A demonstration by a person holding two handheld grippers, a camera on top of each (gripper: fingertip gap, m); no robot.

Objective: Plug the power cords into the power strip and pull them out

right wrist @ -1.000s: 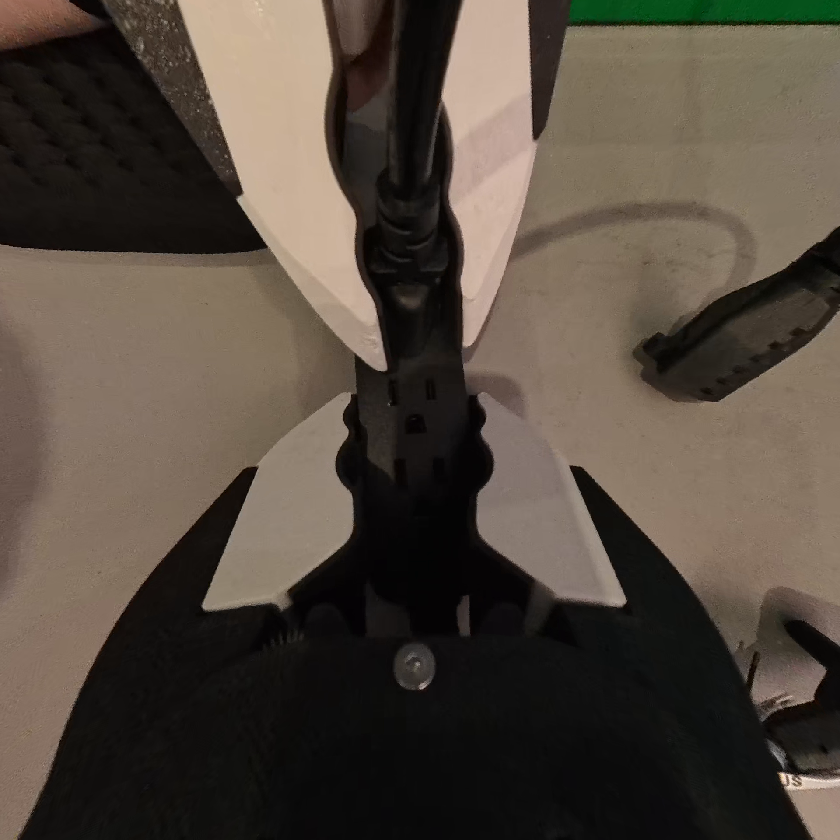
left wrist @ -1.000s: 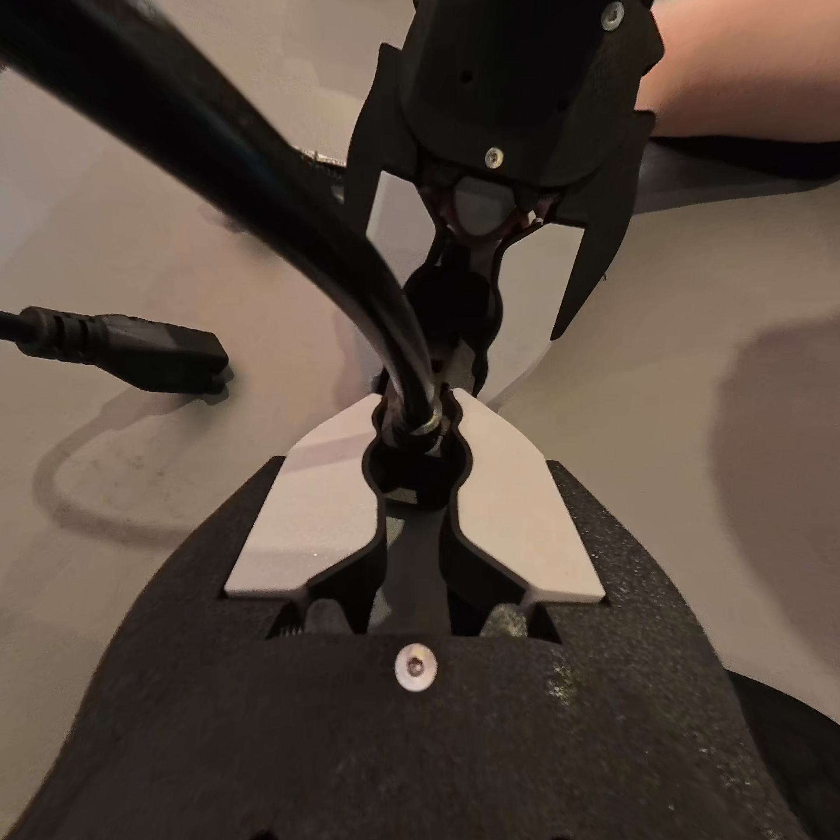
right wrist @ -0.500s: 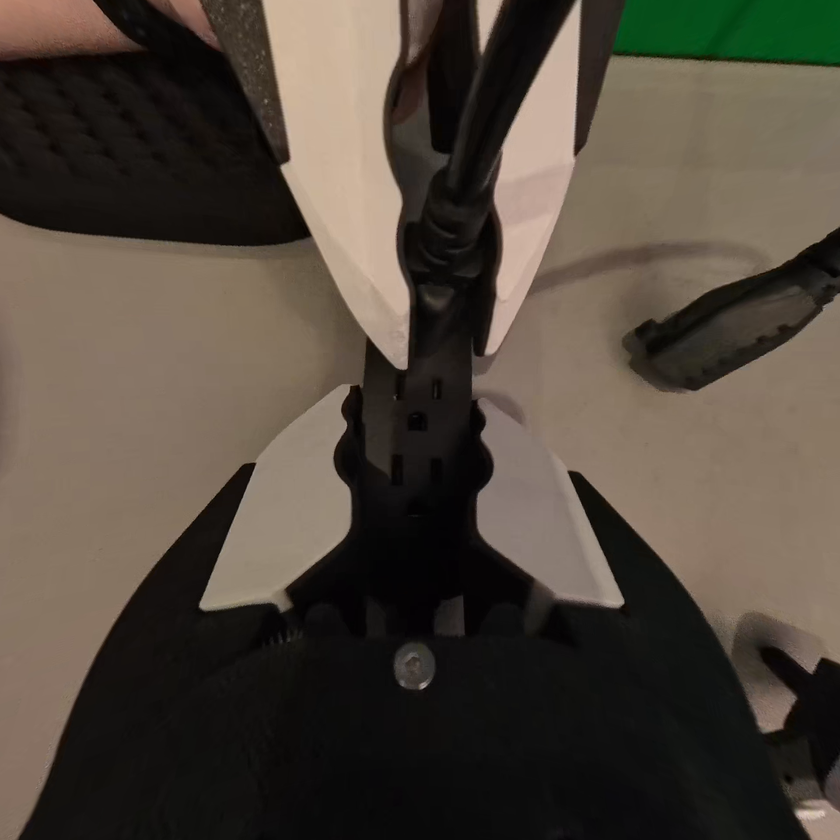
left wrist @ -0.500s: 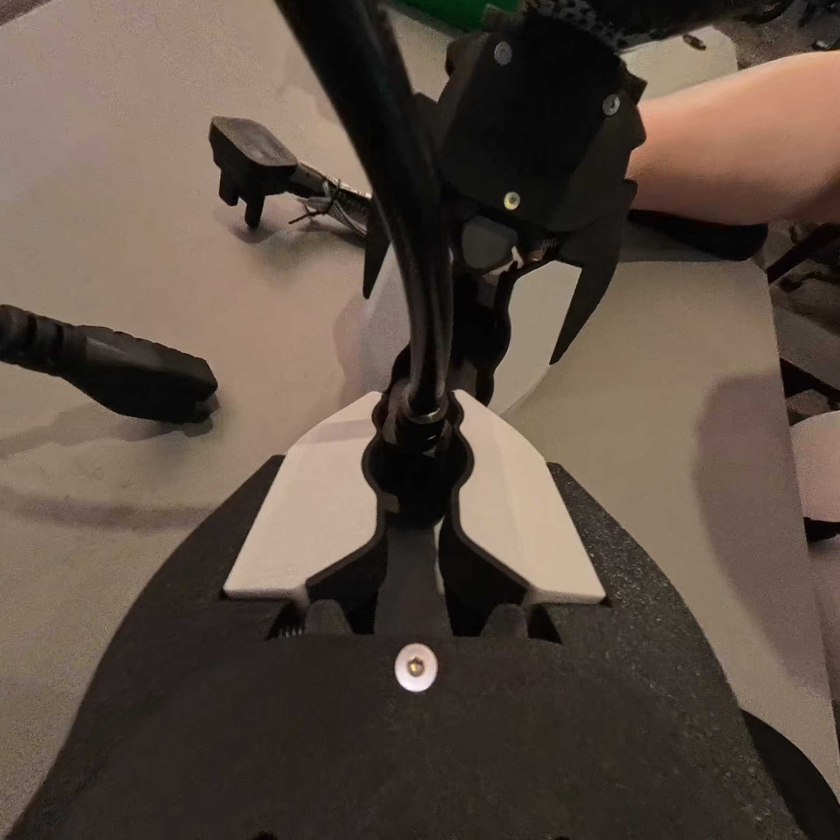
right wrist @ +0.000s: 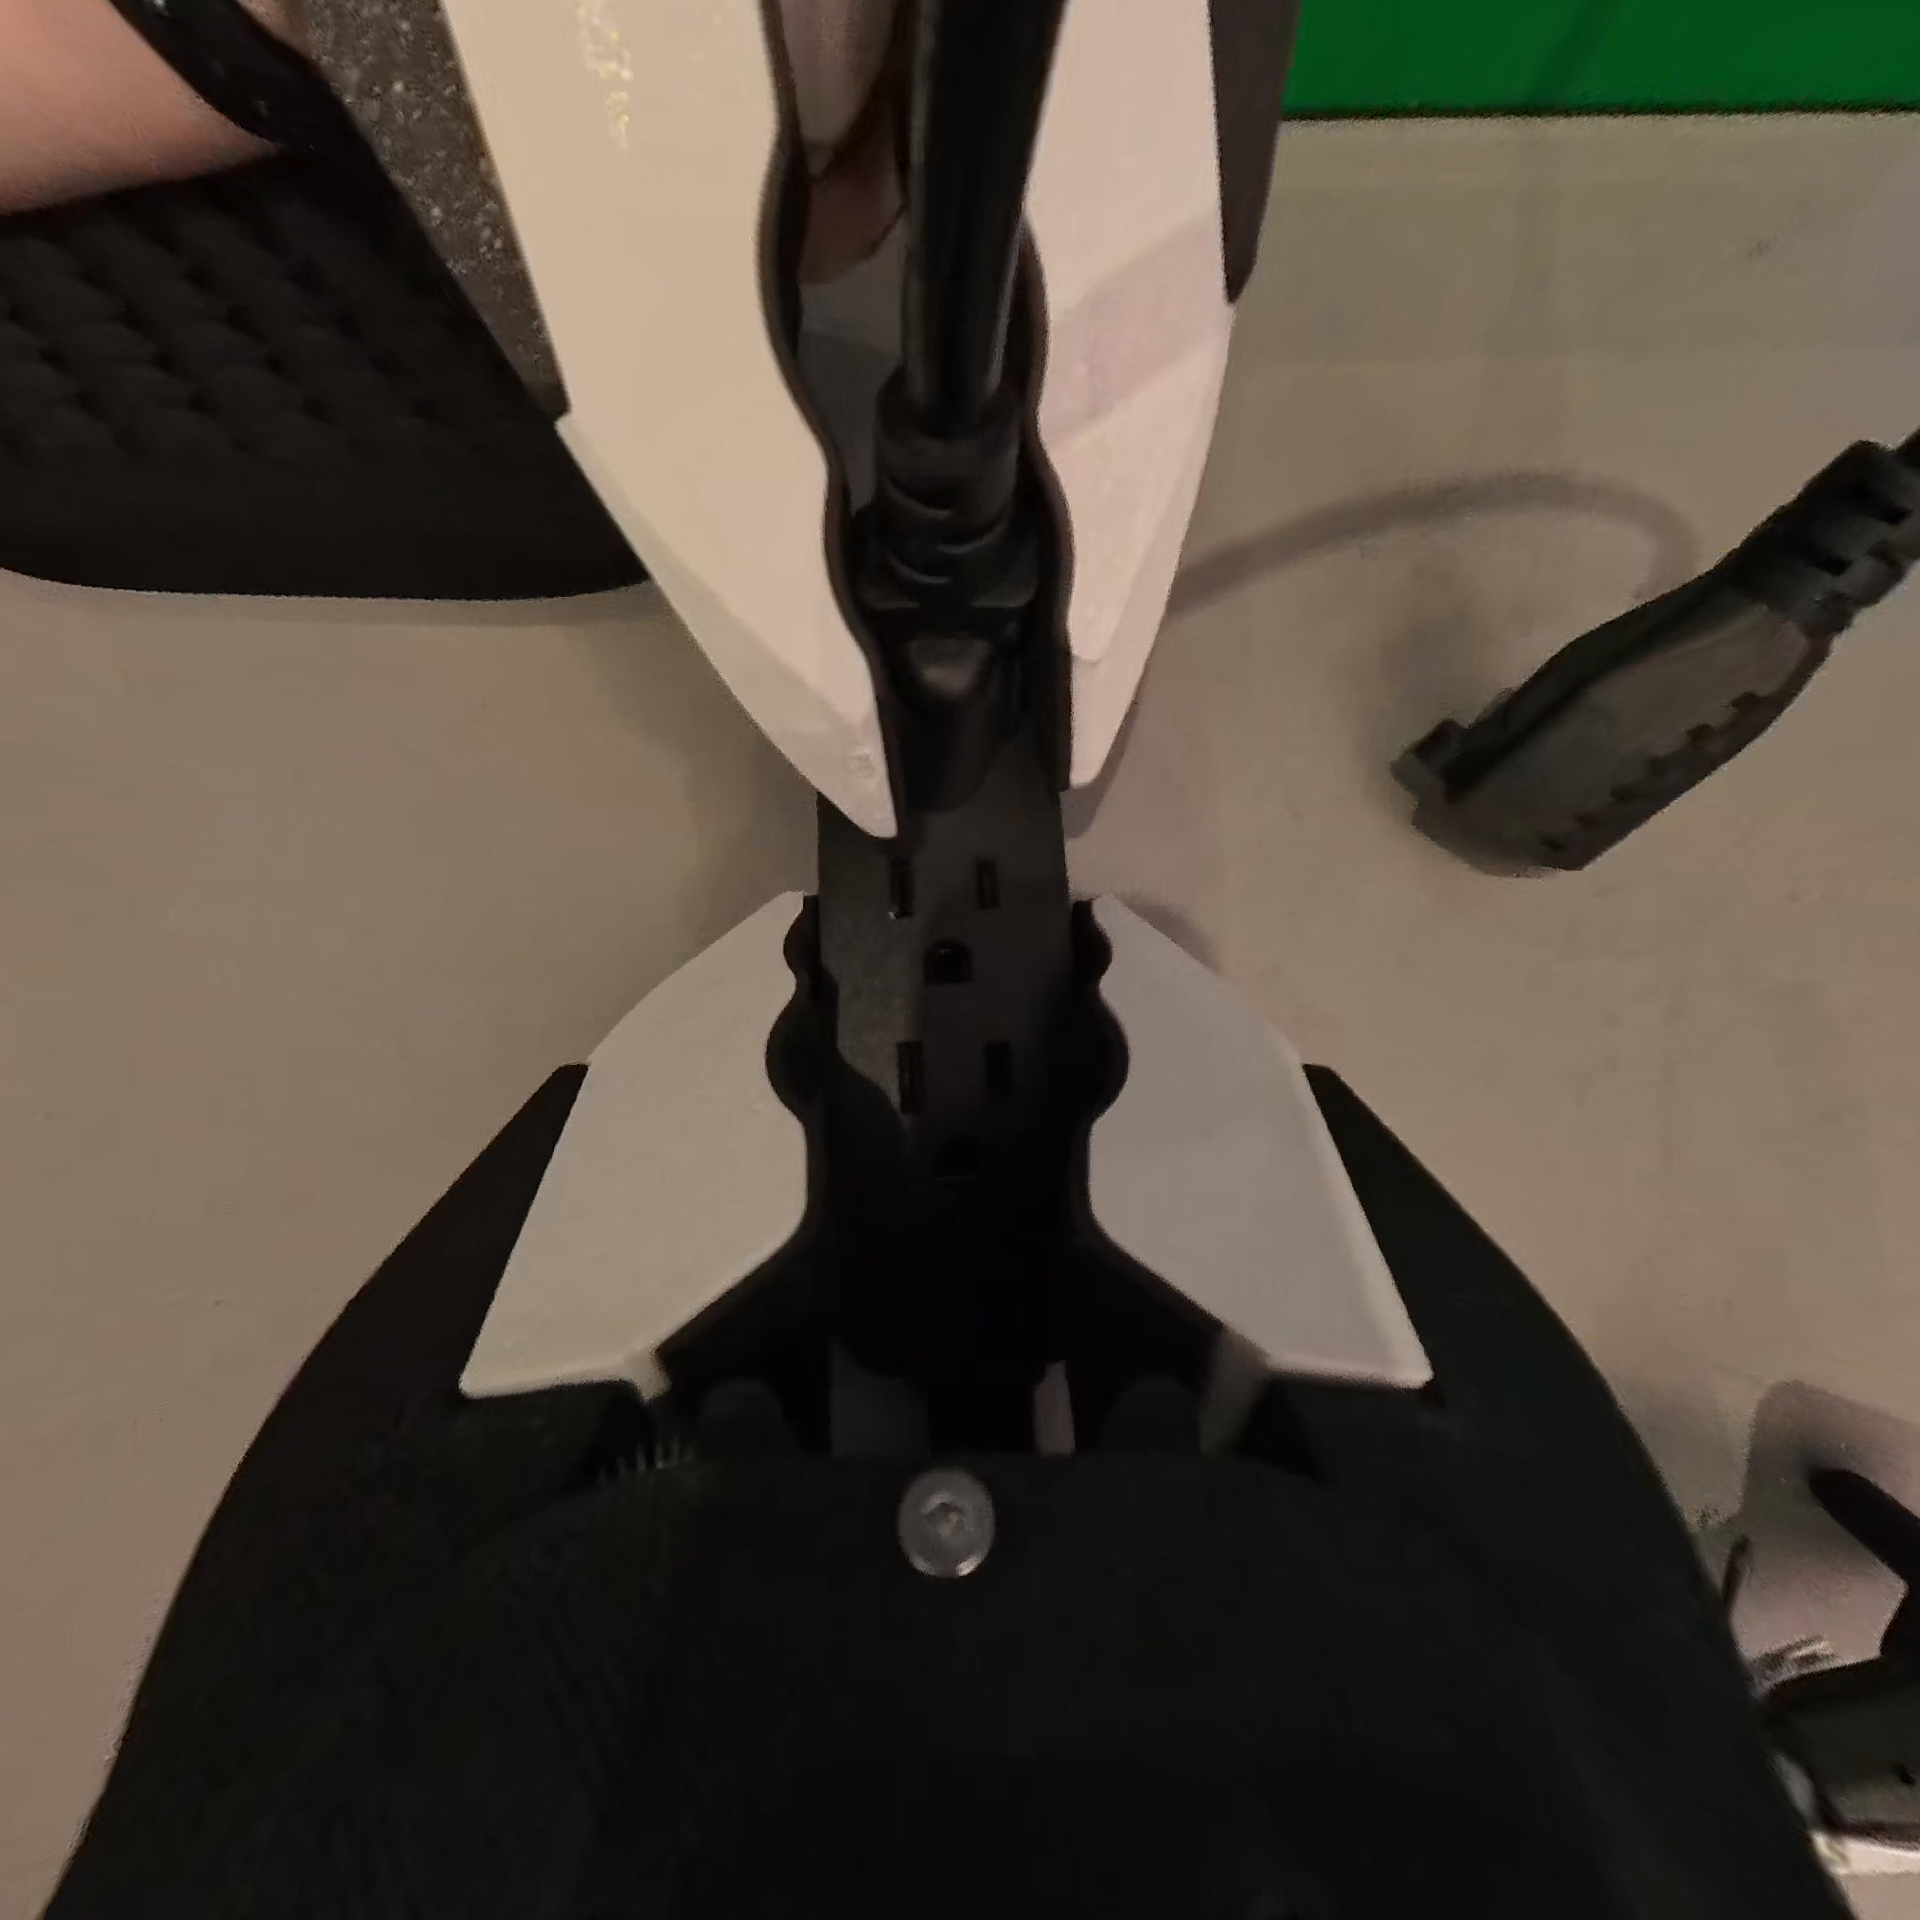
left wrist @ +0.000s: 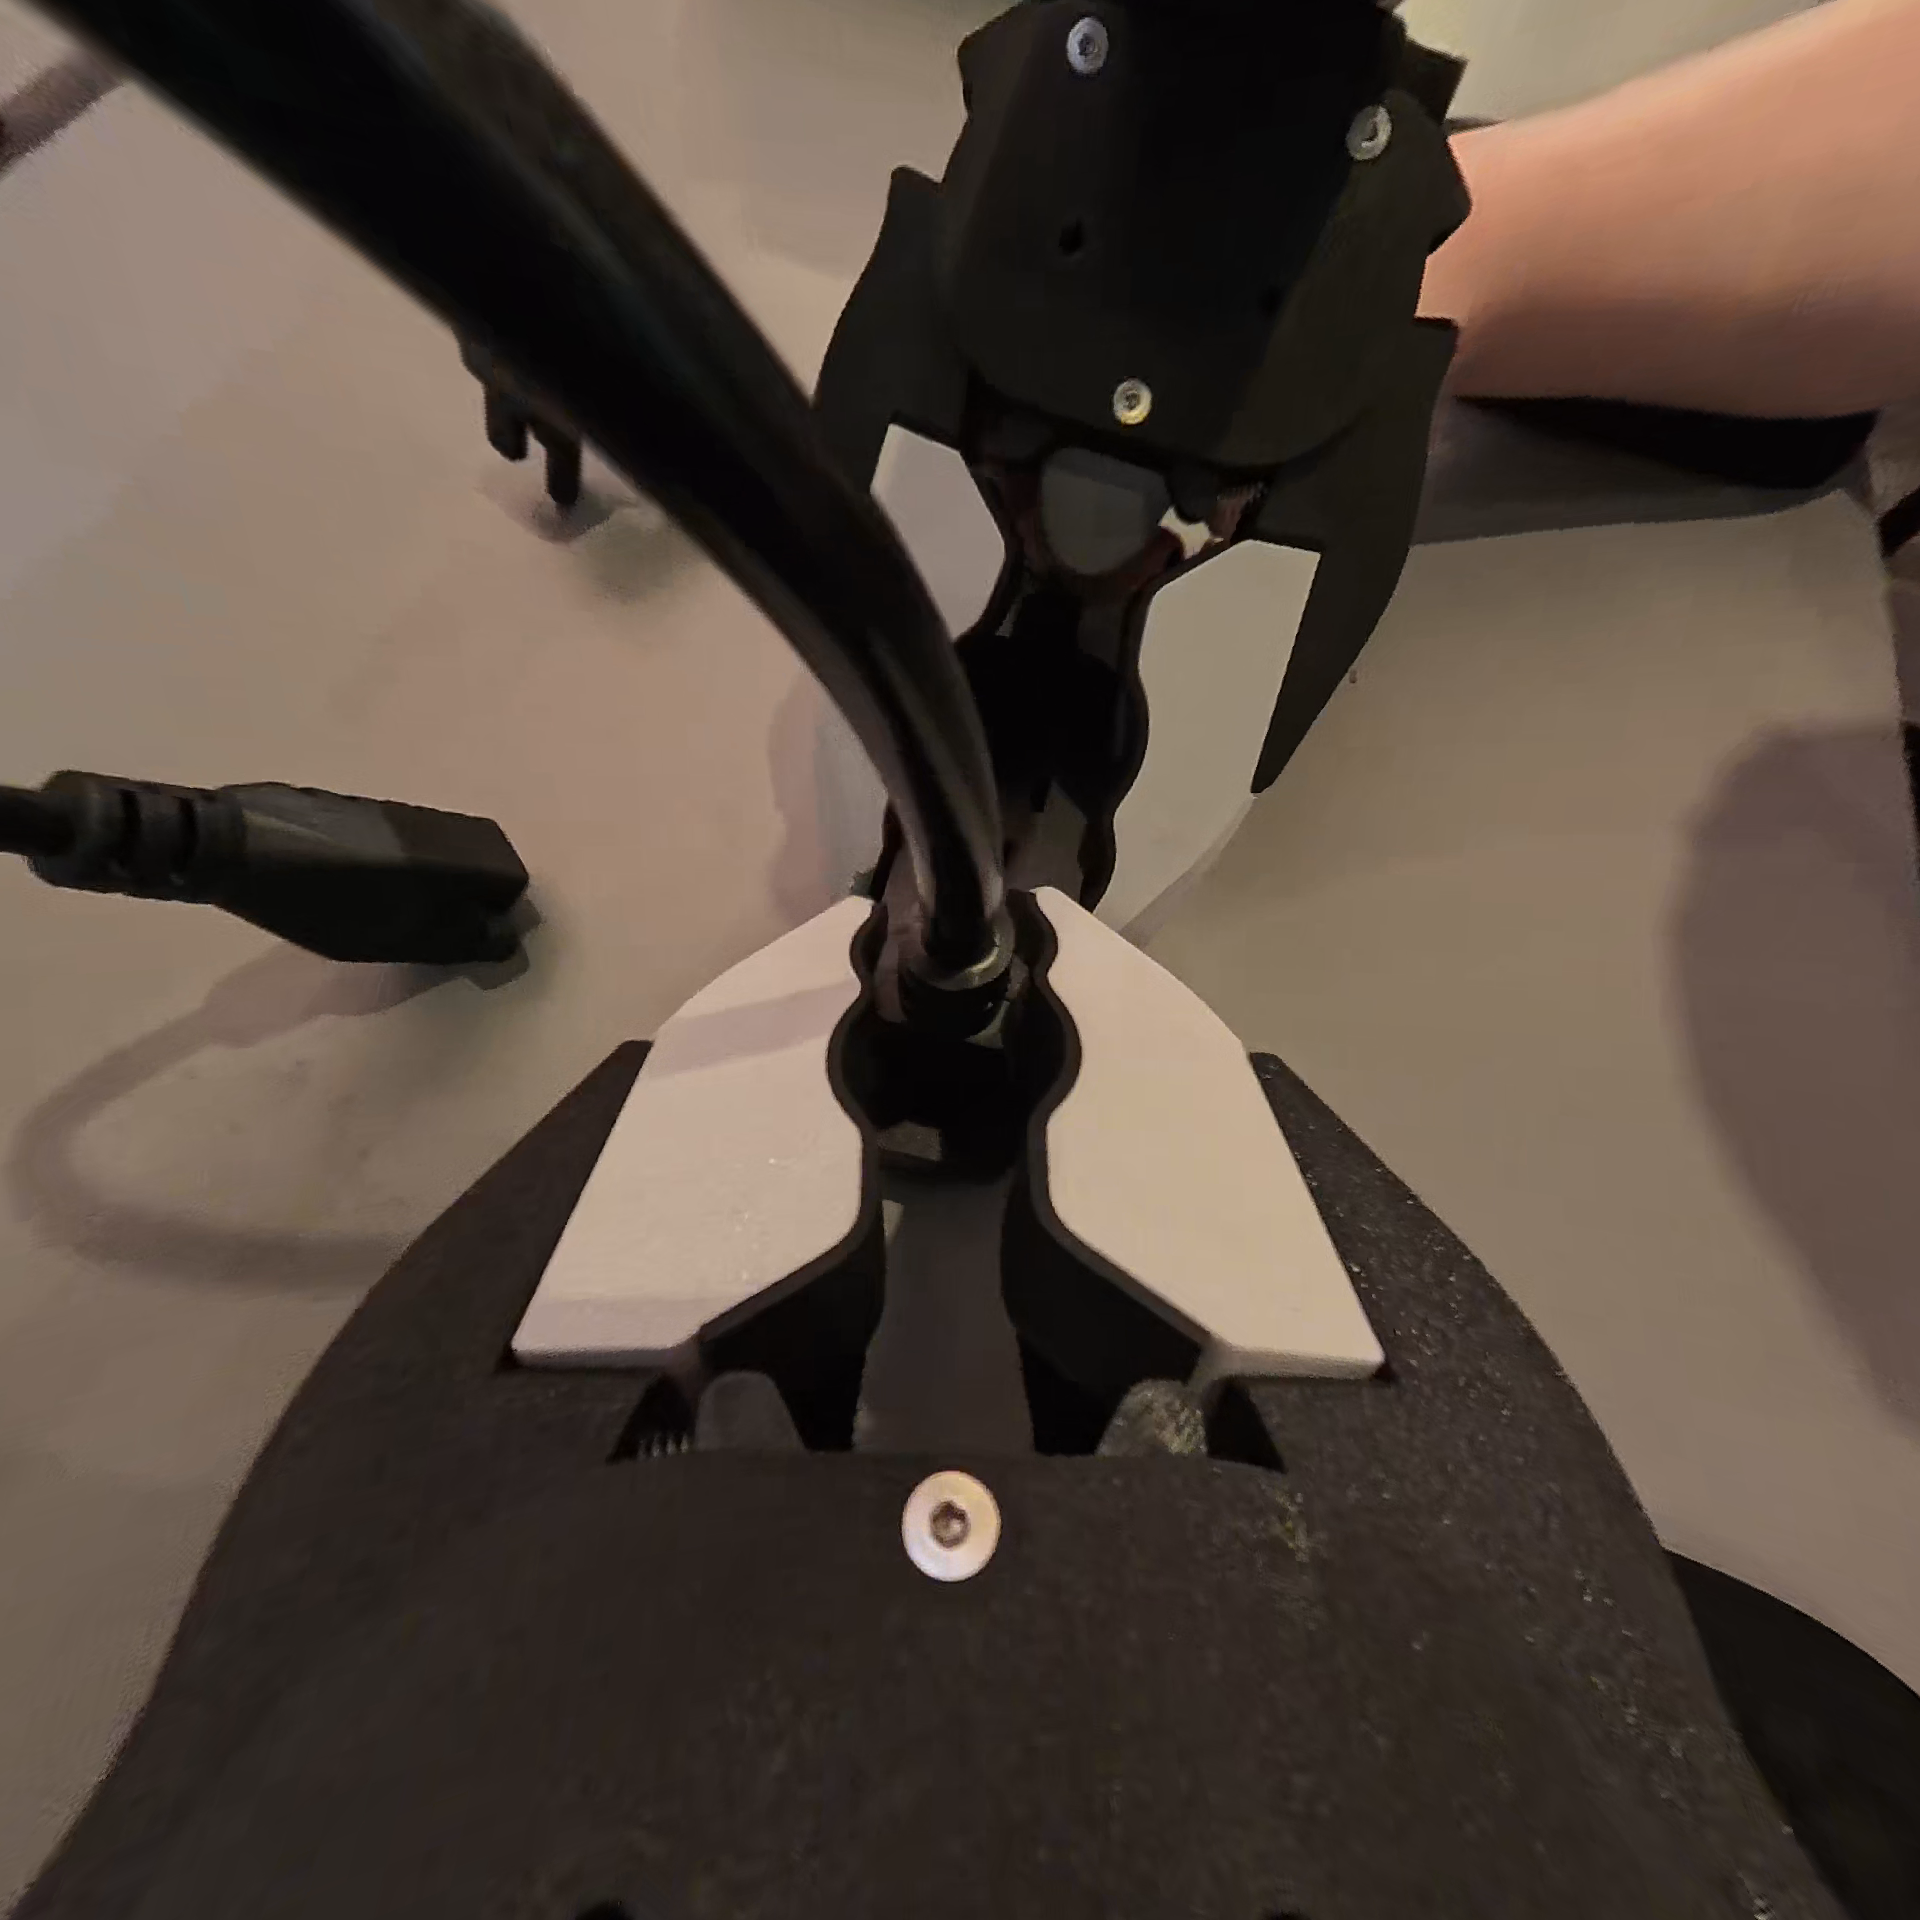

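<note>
Left gripper (left wrist: 951, 940): you have its white fingers (left wrist: 748, 1122) clamped on the black plug (right wrist: 940, 582) of a power cord (left wrist: 665, 416), right where the cable leaves the plug body.
Right gripper (right wrist: 940, 997): your white fingers (right wrist: 665, 1164) here are closed against the two long sides of the black power strip (right wrist: 935, 935), holding it lengthwise between them.
Plug and strip: from the right wrist view, the plug you hold sits at the far end of the strip, against its socket face; whether its prongs are fully seated cannot be told.
Strip sockets: two sets of slots lie bare between your right fingertips and the plug.
Cord path: the thick black cable rises from the plug and sweeps up to the upper left in the left wrist view.
Spare connector (left wrist: 353, 883): a second black cord end lies on the table (left wrist: 1455, 1039), well apart from your left fingers.
Third plug (right wrist: 1860, 1621): another black plug lies at the lower right edge, blurred.
Forearm (left wrist: 1704, 218): a bare forearm shows behind the right gripper.
</note>
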